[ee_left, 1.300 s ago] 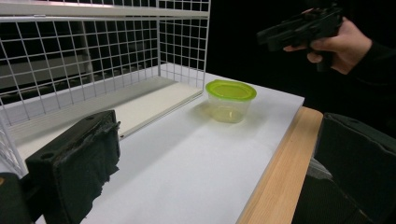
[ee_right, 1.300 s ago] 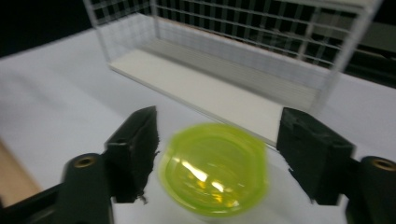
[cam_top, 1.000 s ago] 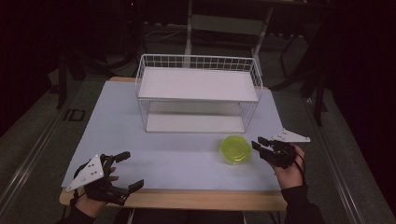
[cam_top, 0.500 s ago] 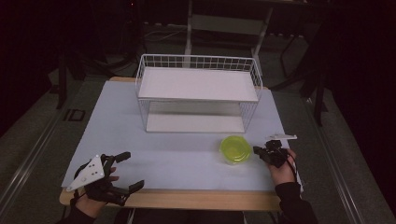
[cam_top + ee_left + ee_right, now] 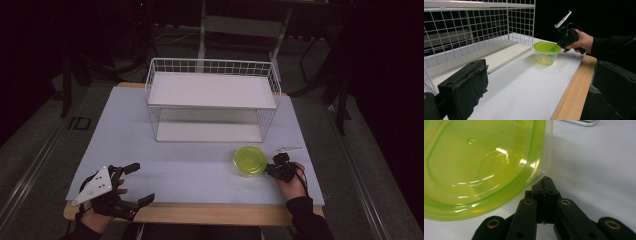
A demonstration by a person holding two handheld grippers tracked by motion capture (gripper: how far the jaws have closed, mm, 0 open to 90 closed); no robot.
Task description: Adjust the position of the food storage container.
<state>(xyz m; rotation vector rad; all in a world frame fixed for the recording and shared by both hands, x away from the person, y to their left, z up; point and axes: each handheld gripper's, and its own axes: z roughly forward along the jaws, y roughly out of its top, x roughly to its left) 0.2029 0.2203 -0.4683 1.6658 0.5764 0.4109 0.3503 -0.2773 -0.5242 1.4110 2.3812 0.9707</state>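
Observation:
A clear tub with a lime-green lid point(image 5: 250, 160) point(image 5: 546, 53) point(image 5: 479, 160) stands on the white table at the front right. My right gripper point(image 5: 270, 170) point(image 5: 556, 47) point(image 5: 545, 182) lies low beside it, jaws shut together, their tips right at the lid's rim. Whether they pinch the rim's lip is hidden. My left gripper point(image 5: 140, 183) point(image 5: 541, 75) rests at the table's front left corner, open, nothing between its jaws, far from the tub.
A white wire rack point(image 5: 212, 90) point(image 5: 474, 25) with two shelves stands at the back middle of the table point(image 5: 190, 170). The wooden front edge point(image 5: 200, 212) runs between my hands. Dark floor and stands surround the table.
My right gripper has sunk and moved left, up to the tub's rim, and its jaws have gone from apart to shut. The left gripper has stayed put.

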